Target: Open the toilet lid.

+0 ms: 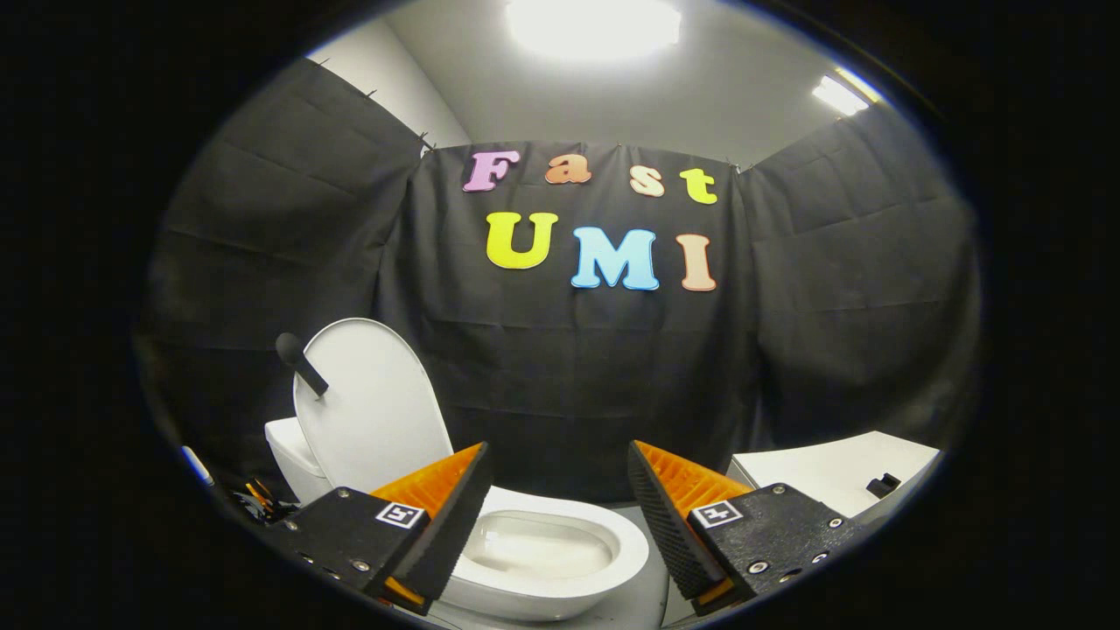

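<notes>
Black cloth (569, 385) is hung as the booth's wall behind everything in the gripper view, under bright ceiling lights (593, 24). A white counter (831, 468) with a small dark object (882, 484) on it is seen beyond the right finger. A dark handle (300, 363) is seen sticking out beside the lid's upper edge. The gripper (556, 516) is held with its jaws wide apart, nothing between them. The toilet lid (367, 411), white and oval, is stood upright beyond the left finger, and the toilet bowl (560, 551) is seen open just ahead of the fingers.

No readable text, square coded markers on tool (553, 512)
</notes>
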`<state>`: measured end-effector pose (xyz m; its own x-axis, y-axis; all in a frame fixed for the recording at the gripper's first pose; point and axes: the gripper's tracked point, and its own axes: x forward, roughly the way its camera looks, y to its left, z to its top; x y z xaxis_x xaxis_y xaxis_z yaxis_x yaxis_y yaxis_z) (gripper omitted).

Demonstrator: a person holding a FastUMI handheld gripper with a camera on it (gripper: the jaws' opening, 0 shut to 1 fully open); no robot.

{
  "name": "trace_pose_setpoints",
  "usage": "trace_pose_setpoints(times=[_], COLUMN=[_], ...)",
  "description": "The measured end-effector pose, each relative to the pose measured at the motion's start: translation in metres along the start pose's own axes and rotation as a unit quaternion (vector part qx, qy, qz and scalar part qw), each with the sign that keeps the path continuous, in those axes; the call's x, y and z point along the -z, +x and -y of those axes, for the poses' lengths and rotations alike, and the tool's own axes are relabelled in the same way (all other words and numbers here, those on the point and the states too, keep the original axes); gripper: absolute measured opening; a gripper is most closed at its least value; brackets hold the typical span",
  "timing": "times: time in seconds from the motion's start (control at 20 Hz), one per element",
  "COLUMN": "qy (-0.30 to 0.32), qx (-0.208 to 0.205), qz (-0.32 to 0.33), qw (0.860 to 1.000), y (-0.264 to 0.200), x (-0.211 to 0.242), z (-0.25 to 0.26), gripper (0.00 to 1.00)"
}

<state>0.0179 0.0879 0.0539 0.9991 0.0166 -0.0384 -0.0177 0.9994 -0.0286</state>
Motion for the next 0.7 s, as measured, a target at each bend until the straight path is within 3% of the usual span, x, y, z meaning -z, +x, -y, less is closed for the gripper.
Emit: trace_pose_setpoints(times=[0.7], qy=[0.004], qx=[0.011], qz=[-0.015], qw=[1.000], y=[-0.009], x=[0.026], z=[0.018], gripper=[0.95])
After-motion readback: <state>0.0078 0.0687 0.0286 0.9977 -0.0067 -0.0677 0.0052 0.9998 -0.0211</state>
